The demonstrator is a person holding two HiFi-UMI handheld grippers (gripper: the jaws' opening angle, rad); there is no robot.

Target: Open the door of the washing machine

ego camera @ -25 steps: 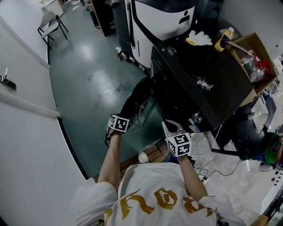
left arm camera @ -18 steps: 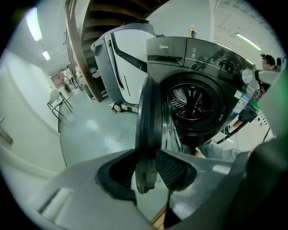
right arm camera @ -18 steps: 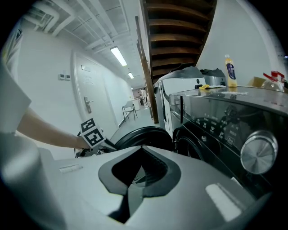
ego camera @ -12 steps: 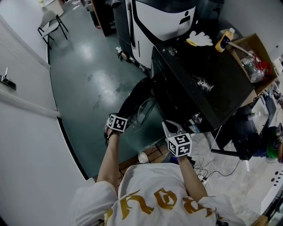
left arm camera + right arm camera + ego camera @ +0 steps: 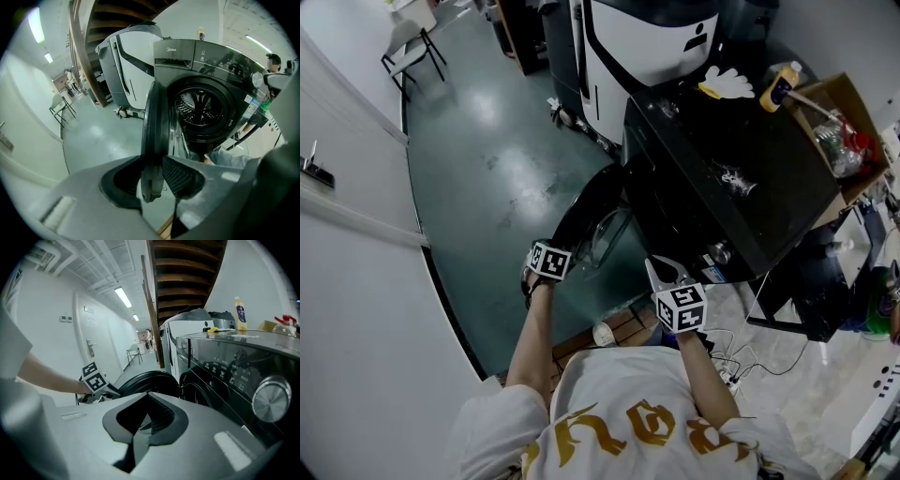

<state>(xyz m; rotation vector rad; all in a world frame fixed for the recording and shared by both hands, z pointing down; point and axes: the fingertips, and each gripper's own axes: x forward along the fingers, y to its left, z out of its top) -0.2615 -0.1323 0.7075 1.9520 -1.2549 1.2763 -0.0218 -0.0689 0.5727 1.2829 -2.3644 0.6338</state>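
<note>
The black washing machine (image 5: 722, 169) stands with its round door (image 5: 591, 217) swung out to the left. My left gripper (image 5: 570, 247) is shut on the door's outer rim (image 5: 153, 140), which runs edge-on between the two pads. Behind the door the steel drum (image 5: 201, 105) shows inside the porthole. My right gripper (image 5: 662, 272) hovers by the machine's front lower corner, shut with nothing in it. In the right gripper view the shut right gripper (image 5: 140, 428) faces the open door (image 5: 147, 379), with the control dial (image 5: 269, 399) at the right.
A white and black machine (image 5: 647, 37) stands behind the washer. A yellow bottle (image 5: 776, 84), a white glove (image 5: 727, 82) and a cardboard box (image 5: 844, 122) sit at the washer's top and right. A white wall (image 5: 356, 309) runs along the left; cables (image 5: 731, 370) lie on the floor.
</note>
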